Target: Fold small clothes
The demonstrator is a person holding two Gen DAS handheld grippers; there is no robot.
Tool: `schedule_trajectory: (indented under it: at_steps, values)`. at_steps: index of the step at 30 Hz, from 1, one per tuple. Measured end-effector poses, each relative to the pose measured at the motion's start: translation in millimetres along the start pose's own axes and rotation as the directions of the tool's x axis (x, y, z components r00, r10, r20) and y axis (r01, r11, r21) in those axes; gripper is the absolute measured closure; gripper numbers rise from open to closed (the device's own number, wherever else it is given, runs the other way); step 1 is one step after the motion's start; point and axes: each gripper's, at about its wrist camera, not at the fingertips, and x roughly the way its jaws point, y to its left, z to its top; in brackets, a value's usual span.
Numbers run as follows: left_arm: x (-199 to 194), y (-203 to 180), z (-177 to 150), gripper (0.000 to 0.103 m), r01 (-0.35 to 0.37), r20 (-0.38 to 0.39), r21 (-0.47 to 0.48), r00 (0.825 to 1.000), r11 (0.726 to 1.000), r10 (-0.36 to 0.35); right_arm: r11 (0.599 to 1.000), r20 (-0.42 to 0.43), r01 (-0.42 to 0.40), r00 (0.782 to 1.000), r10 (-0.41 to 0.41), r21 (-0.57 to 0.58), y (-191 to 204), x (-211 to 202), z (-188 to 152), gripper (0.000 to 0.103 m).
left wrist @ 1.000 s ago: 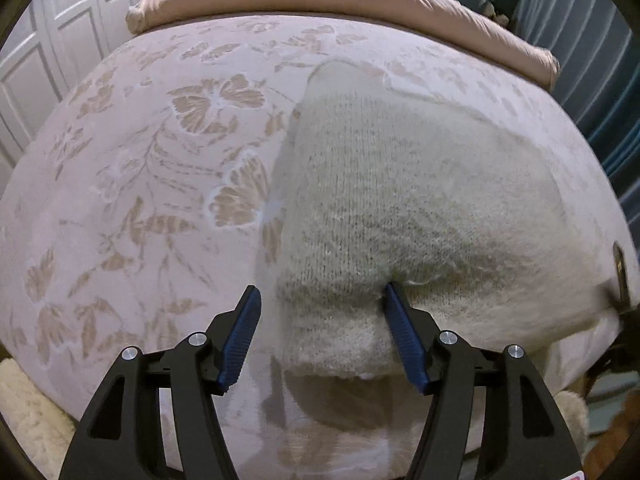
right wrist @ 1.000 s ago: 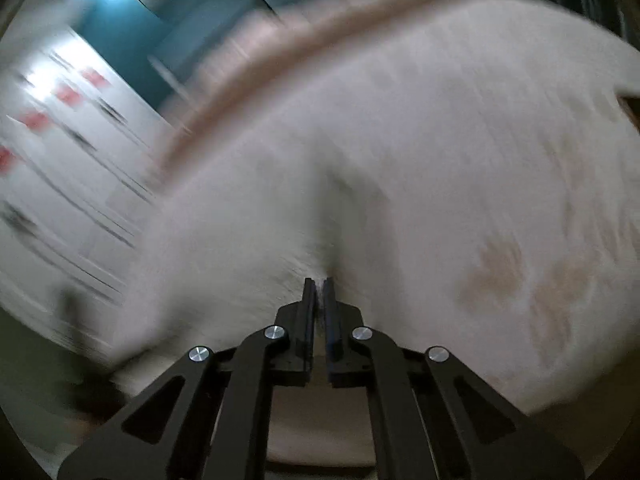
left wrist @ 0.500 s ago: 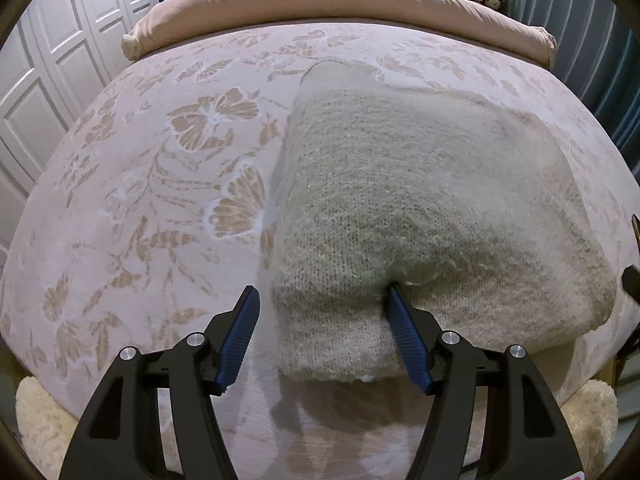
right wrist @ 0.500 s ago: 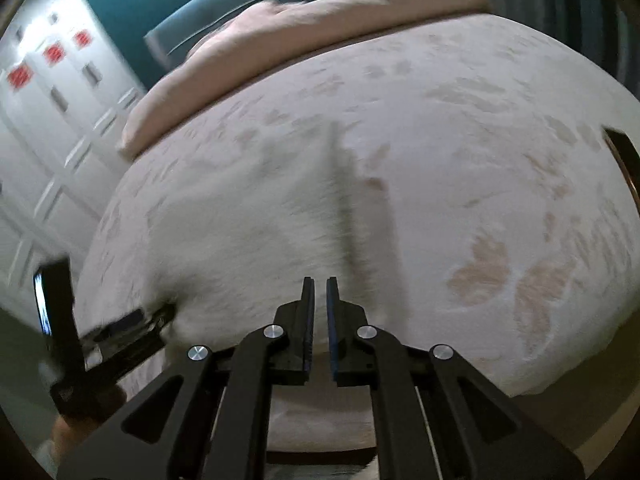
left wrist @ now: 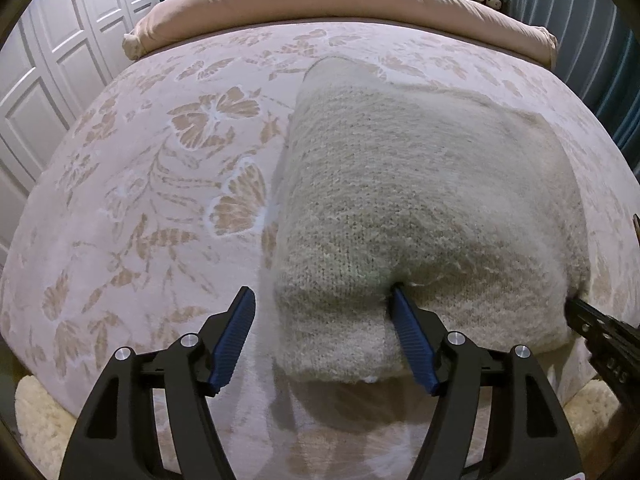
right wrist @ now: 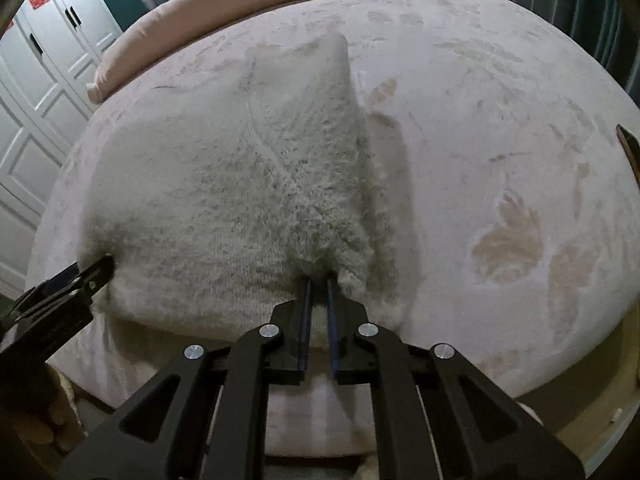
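Observation:
A folded cream knitted sweater (left wrist: 420, 200) lies on the floral bedspread (left wrist: 160, 200) near the front edge of the bed. My left gripper (left wrist: 320, 304) is open; its jaws straddle the sweater's near left corner, with the right finger pressed into the knit. My right gripper (right wrist: 318, 284) is nearly shut, with the sweater's (right wrist: 240, 184) near right corner between its pads. The right gripper's tip shows at the right edge of the left wrist view (left wrist: 600, 328), and the left gripper's tip at the left edge of the right wrist view (right wrist: 76, 284).
A rolled pink duvet (left wrist: 340, 0) lies across the far end of the bed. White wardrobe doors (left wrist: 52, 72) stand to the left. A cream fluffy rug (left wrist: 36, 420) lies on the floor below the bed's front edge. Dark curtains (left wrist: 580, 0) hang at the right.
My right gripper has swung in from a blurred sweep and now grips the sweater's near right corner. My left gripper has stayed open at the near left corner.

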Motion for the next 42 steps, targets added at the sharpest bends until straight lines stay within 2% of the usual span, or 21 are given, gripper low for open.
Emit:
schedule_trajectory:
  at_steps: [6,8,9,10,12,20,21,22,23,25,26,28,29,31,33,34,37,39,41,42]
  values:
    - [0.6,1.6,1.4,0.033,0.009,0.002,-0.01,1.0,1.0,-0.009,0.999,0.06,-0.018,0.998,0.016,0.027,-2.3,-32.1,9.2,0.094]
    - [0.7,2.2,1.2,0.031,0.008,0.003,-0.009,1.0,1.0,-0.008,0.998,0.084,-0.038,0.996,0.034,0.055,-6.5,-39.5,16.8,0.086]
    - [0.7,2.6,1.1,0.03,0.01,0.003,-0.009,1.0,1.0,-0.01,0.996,0.09,-0.041,0.995,0.034,0.077,-11.1,-39.1,24.8,0.077]
    - [0.7,2.7,1.1,0.03,0.011,0.002,-0.011,1.0,1.0,-0.011,0.995,0.095,-0.034,0.995,0.026,0.09,-12.7,-37.1,32.4,0.07]
    - [1.1,3.7,1.1,0.029,0.015,0.001,-0.014,1.0,1.0,-0.015,0.995,0.105,-0.019,0.994,0.008,0.101,-13.5,-29.3,48.0,0.066]
    - [4.2,11.9,2.3,0.022,0.038,-0.001,-0.036,0.999,0.999,-0.039,0.99,0.051,-0.087,0.995,0.082,0.107,-11.9,27.9,121.1,0.06]
    - [4.9,12.7,2.5,0.021,0.041,-0.001,-0.039,0.999,0.998,-0.041,0.991,0.043,-0.089,0.996,0.085,0.101,-9.7,33.7,125.5,0.063]
    - [4.8,13.0,2.2,0.021,0.044,0.0,-0.04,0.999,0.998,-0.044,0.992,0.036,-0.091,0.995,0.088,0.084,-6.2,38.3,131.2,0.085]
    - [4.8,13.5,2.6,0.021,0.046,0.001,-0.041,0.999,0.998,-0.046,0.994,0.038,-0.094,0.995,0.092,0.058,-2.2,39.8,136.8,0.09]
    - [2.4,13.7,3.7,0.021,0.047,0.012,-0.036,0.999,0.998,-0.047,0.992,0.123,-0.129,0.984,0.127,0.001,9.2,17.2,146.0,0.091]
    - [0.3,13.4,4.4,0.022,0.049,0.02,-0.034,0.999,0.998,-0.048,0.989,0.184,-0.14,0.972,0.146,-0.043,18.1,-2.0,148.5,0.091]
    - [-4.7,12.8,7.4,0.023,0.052,0.037,-0.032,0.998,0.998,-0.051,0.986,0.233,-0.147,0.959,0.161,-0.079,25.9,-14.2,150.2,0.092]
    - [-6.9,12.4,9.0,0.025,0.053,0.045,-0.038,0.998,0.998,-0.052,0.988,0.23,-0.134,0.962,0.15,-0.083,27.7,-9.0,151.8,0.092]
    - [-9.0,11.6,13.1,0.026,0.071,0.05,-0.061,0.996,0.996,-0.068,0.994,0.136,-0.072,0.987,0.083,-0.087,27.4,30.7,154.8,0.091]
    - [-10.0,10.0,16.2,0.026,0.091,0.042,-0.068,0.995,0.994,-0.088,0.997,0.016,-0.008,1.0,0.009,-0.082,21.6,73.7,149.1,0.088]
    - [-12.4,9.0,18.0,0.026,0.097,0.043,-0.066,0.995,0.993,-0.095,0.997,0.03,-0.008,0.999,0.01,-0.076,19.8,72.4,146.1,0.087]
    - [-27.8,10.4,21.3,0.026,0.104,0.077,-0.062,0.992,0.993,-0.099,0.998,0.104,-0.053,0.993,0.054,-0.015,13.8,27.6,134.4,0.085]
    - [-38.7,11.8,26.8,0.026,0.115,0.105,-0.069,0.989,0.991,-0.108,0.999,0.182,-0.047,0.982,0.05,-0.02,11.9,-17.0,111.8,0.085]
    - [-44.0,9.4,32.5,0.026,0.119,0.119,-0.067,0.987,0.991,-0.111,0.998,0.197,-0.056,0.979,0.058,-0.013,7.4,-41.0,93.4,0.085]
    - [-42.4,5.4,36.0,0.026,0.112,0.118,-0.054,0.987,0.992,-0.105,0.996,0.183,-0.085,0.98,0.084,-0.002,4.4,-51.2,73.7,0.085]
